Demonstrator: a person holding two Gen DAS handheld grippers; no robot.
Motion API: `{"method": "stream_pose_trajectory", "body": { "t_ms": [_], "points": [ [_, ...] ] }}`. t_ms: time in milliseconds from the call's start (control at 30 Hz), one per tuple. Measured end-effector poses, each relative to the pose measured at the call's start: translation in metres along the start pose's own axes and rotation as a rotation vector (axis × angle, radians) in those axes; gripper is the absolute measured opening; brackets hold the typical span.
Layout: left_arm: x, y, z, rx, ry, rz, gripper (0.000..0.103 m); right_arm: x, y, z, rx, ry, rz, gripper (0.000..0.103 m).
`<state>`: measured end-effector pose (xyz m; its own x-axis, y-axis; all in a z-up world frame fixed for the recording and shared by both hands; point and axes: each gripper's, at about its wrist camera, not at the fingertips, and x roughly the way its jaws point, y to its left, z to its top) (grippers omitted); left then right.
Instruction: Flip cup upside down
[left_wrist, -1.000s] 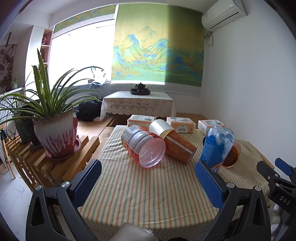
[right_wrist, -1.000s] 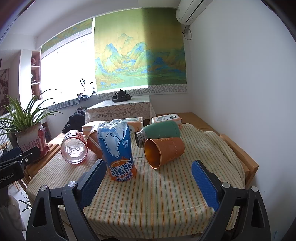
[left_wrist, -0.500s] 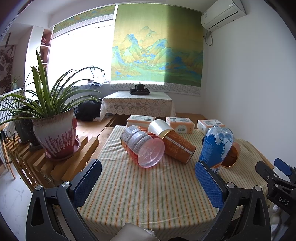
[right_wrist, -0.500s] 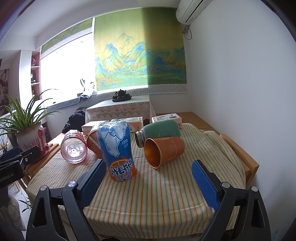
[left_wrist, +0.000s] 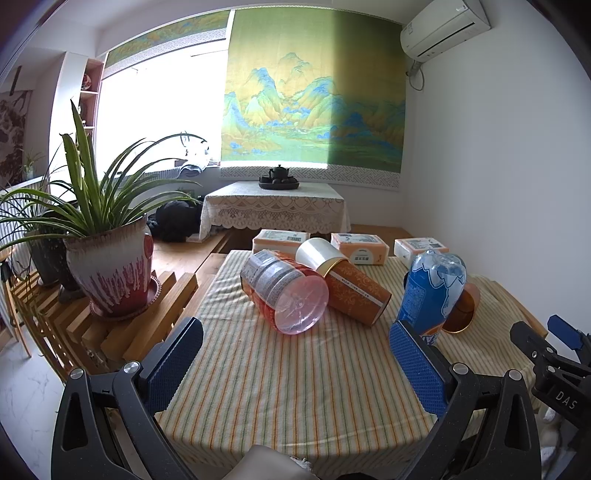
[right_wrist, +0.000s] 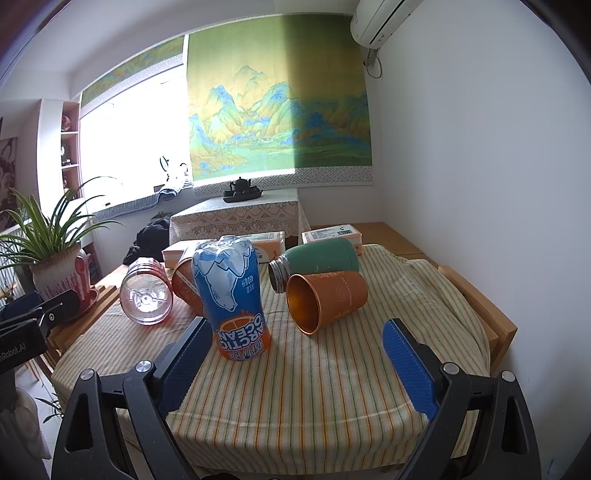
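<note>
Left gripper (left_wrist: 295, 365): jaws wide, holding nothing, above the near edge of the table (left_wrist: 295, 406).
Right gripper (right_wrist: 297, 363): jaws wide, also empty.
Cup (right_wrist: 327, 301): orange, lying on its side toward the right edge, seeming to touch the green flask (right_wrist: 317, 260) behind it.
Axis: long axis about level; mouth points to the near-left, base to the far-right.
Risk: the cup is round and can roll on the cloth; a closing jaw may push the can (right_wrist: 232, 299) just beside it and tip it.
</note>
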<state>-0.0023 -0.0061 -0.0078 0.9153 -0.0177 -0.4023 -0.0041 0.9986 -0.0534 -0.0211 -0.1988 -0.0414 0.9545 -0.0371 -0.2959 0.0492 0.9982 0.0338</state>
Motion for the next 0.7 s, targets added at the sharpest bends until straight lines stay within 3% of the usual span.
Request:
{"method": "stream_pose_trajectory", "body": {
  "t_ms": [700],
  "points": [
    [0.0022, 0.0039, 0.0003, -0.003, 0.003, -0.003, 0.102, 0.0033, 0.0009, -0.0005, 0.0, 0.008, -0.004, 0.091]
  ]
}}
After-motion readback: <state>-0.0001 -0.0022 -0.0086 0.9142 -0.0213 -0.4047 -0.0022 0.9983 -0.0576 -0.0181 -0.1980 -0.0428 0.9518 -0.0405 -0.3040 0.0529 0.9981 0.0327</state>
